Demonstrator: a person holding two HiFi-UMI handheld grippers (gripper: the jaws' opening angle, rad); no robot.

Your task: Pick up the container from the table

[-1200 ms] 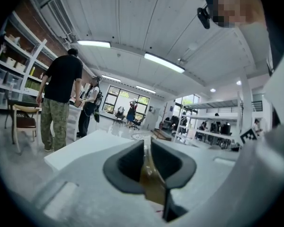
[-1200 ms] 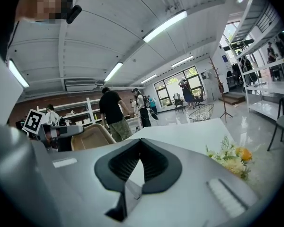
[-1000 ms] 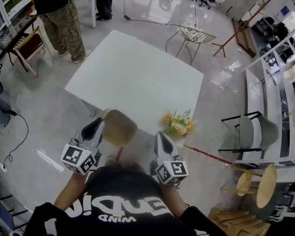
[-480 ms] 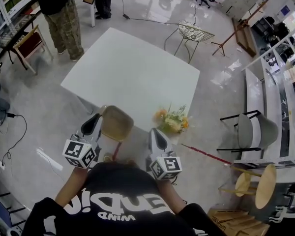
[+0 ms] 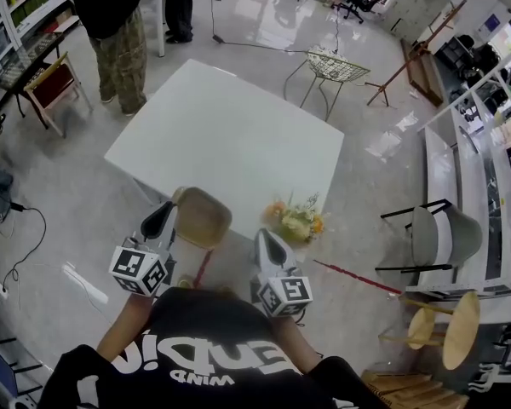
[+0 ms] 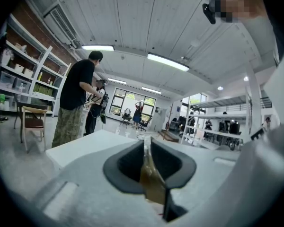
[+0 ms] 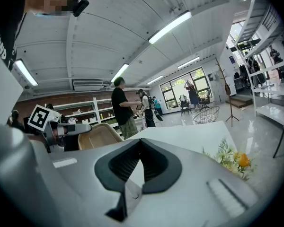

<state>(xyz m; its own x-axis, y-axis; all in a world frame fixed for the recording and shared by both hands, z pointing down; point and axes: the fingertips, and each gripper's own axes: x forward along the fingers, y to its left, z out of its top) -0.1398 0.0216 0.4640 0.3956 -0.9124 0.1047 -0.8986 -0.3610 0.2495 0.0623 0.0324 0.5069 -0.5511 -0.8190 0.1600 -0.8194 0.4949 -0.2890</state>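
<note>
The container [image 5: 203, 218] is a tan, shallow, rounded bowl. It hangs in the air at the near corner of the white table [image 5: 230, 135], with my left gripper [image 5: 168, 219] shut on its rim. In the left gripper view that thin tan rim [image 6: 150, 181] stands edge-on between the dark pads. My right gripper [image 5: 267, 239] is to the right of the container, apart from it, shut with nothing between its pads. From the right gripper view I see the container [image 7: 97, 135] and the left gripper's marker cube [image 7: 41, 117] at the left.
A bunch of orange and white flowers [image 5: 294, 220] sits at the table's near right corner, beside the right gripper. A person [image 5: 115, 32] stands beyond the far left corner. A wire chair [image 5: 328, 62] is behind the table; a grey chair [image 5: 434, 237] and wooden stools [image 5: 447, 326] are on the right.
The left gripper has shifted a little with the container still in its grip. The right gripper has kept still. The standing person at the back has shifted.
</note>
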